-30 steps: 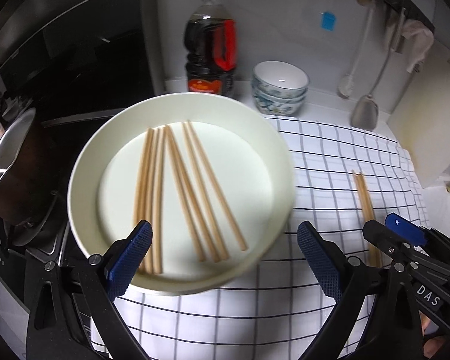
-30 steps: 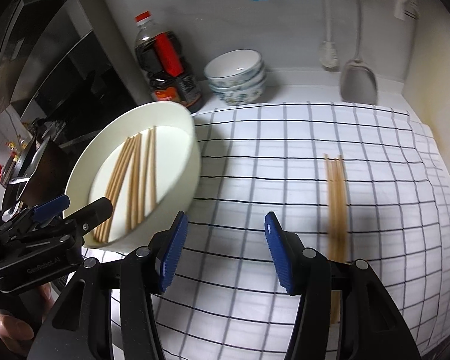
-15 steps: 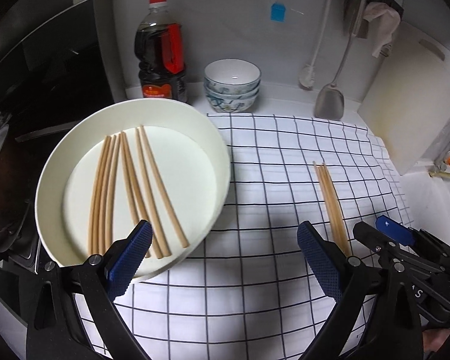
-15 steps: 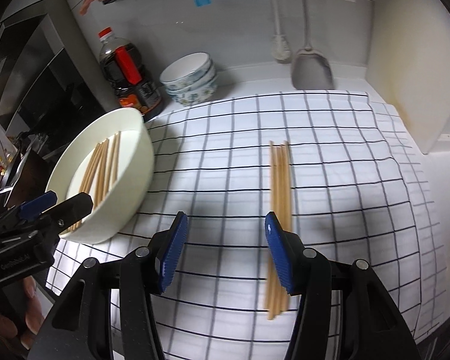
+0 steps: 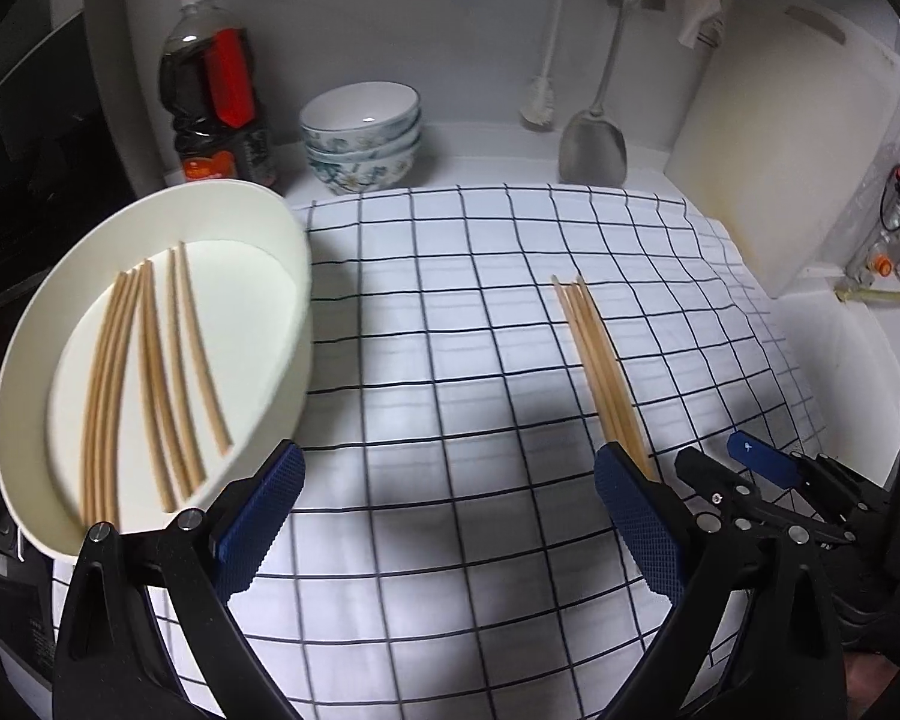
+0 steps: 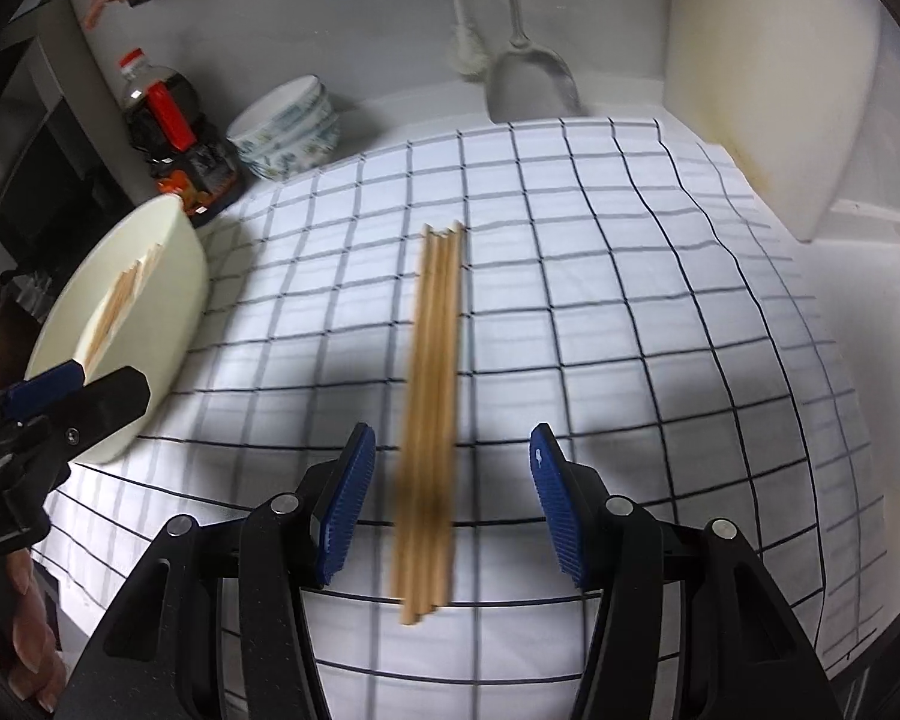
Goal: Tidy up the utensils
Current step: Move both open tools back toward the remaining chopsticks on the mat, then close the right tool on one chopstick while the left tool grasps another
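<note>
Nearest in the right wrist view, the right gripper point(image 6: 447, 498) stands wide, its two ribbed blue pads on black angular arms set either side of a tight bundle of chopsticks point(image 6: 431, 396) without touching it. The sticks are slim, straight, pale wood, lying side by side on a white cloth point(image 6: 630, 312) crossed by a thin dark grid that covers the table. The near ends are blurred.

In the left wrist view, the left gripper point(image 5: 444, 516) is likewise spread wide and holds nothing, its knurled blue pads hovering over bare cloth. Its left pad sits just in front of the rim of a round, smooth, cream-coloured bowl point(image 5: 282, 240) at the cloth's left edge; it looks tilted. Inside the bowl lie more loose chopsticks point(image 5: 150, 384), roughly parallel, fanning slightly.

Farther back, against the pale wall, a stack of patterned ceramic bowls point(image 5: 363, 138) stands beside a plastic bottle point(image 5: 216, 96) of dark liquid with a red cap. A metal spatula point(image 5: 594, 138) and a white brush point(image 5: 540, 102) hang to the right, and a pale, flat cutting board point(image 5: 792, 144) leans upright in the corner.
</note>
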### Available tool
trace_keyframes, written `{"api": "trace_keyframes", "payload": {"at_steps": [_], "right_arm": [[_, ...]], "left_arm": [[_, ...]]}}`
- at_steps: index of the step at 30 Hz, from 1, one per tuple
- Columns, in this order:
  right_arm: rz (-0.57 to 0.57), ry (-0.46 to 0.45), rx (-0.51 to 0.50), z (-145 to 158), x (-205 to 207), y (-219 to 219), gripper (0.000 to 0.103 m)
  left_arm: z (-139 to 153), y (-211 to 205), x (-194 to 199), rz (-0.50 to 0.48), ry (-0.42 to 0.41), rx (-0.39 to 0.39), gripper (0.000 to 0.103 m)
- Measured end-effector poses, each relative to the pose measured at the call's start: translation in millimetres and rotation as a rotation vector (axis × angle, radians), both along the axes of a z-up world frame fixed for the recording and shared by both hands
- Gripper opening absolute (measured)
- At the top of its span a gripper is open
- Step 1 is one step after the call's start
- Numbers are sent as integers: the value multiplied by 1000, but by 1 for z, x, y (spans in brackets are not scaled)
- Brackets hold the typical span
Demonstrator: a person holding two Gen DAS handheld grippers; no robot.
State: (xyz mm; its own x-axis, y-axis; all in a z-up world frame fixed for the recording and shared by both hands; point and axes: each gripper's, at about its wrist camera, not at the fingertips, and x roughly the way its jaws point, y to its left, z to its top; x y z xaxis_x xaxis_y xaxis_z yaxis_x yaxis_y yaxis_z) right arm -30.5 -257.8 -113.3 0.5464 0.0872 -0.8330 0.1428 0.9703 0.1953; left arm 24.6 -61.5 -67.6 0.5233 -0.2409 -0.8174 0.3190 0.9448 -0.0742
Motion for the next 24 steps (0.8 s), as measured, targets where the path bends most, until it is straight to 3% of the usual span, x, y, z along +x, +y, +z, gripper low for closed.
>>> {"api": "trace_keyframes", "payload": {"at_steps": [10, 24], "right_arm": [[-1, 52, -28, -38, 5, -9, 52], [96, 24, -126, -44, 8, 9, 50]], "left_arm": [[-32, -26, 4, -26, 31, 24, 95], [-49, -29, 7, -6, 57, 44, 95]]}}
